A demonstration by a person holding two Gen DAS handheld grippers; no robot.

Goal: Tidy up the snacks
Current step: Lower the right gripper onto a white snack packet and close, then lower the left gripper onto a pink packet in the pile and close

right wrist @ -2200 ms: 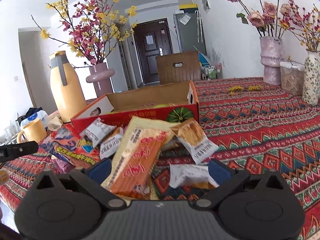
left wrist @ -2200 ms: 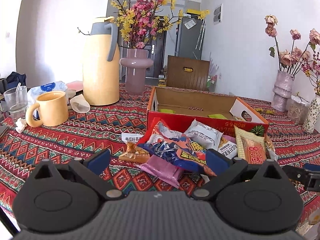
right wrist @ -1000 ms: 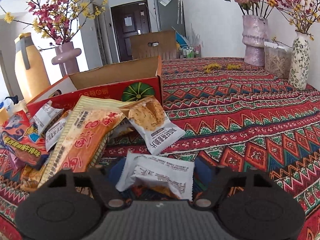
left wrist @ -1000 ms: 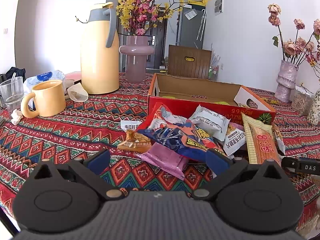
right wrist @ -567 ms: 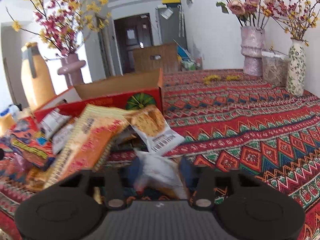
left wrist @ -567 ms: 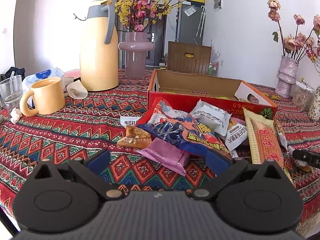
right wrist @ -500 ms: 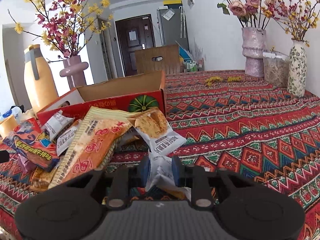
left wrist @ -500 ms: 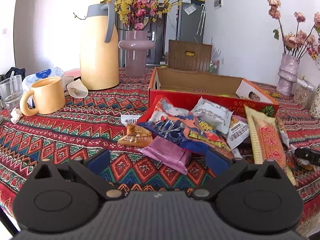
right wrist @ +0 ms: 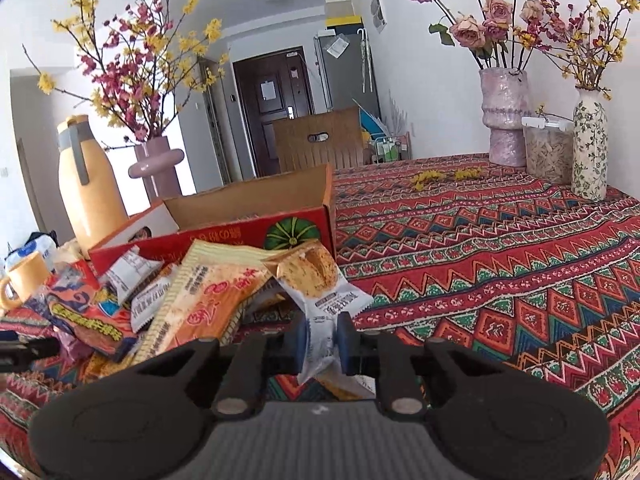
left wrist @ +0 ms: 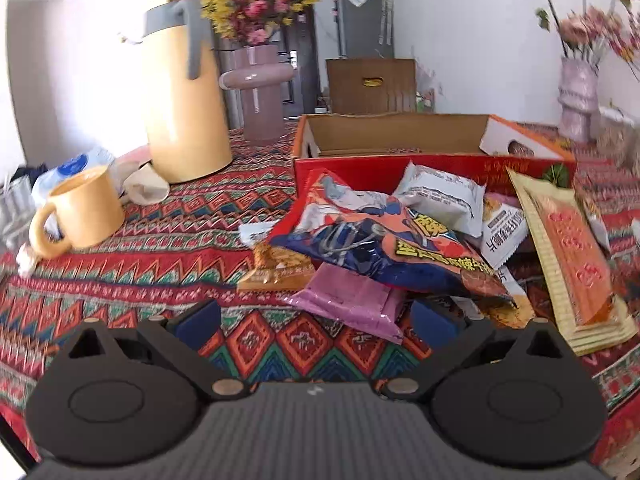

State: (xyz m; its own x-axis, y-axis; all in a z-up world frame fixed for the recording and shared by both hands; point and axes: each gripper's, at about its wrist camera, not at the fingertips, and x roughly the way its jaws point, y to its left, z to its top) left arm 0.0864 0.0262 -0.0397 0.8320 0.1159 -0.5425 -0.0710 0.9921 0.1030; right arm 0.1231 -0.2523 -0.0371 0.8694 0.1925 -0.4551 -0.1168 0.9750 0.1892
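- right gripper (right wrist: pixel 322 339): jaws clamped on white snack packet (right wrist: pixel 320 334), lower centre of frame, long axis roughly vertical.
- left gripper (left wrist: pixel 316 316): jaws wide open, empty, facing snack pile (left wrist: pixel 400 248) before red box (left wrist: pixel 400 168) on worktop (left wrist: pixel 160 248).

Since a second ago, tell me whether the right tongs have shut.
Yes. The right tongs have closed inward onto the small white packet, in front of the red box.

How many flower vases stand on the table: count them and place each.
3. A mauve vase behind the cardboard box, beside the yellow jug; a textured lilac vase and a white floral vase at the far right, flanking a clear jar.
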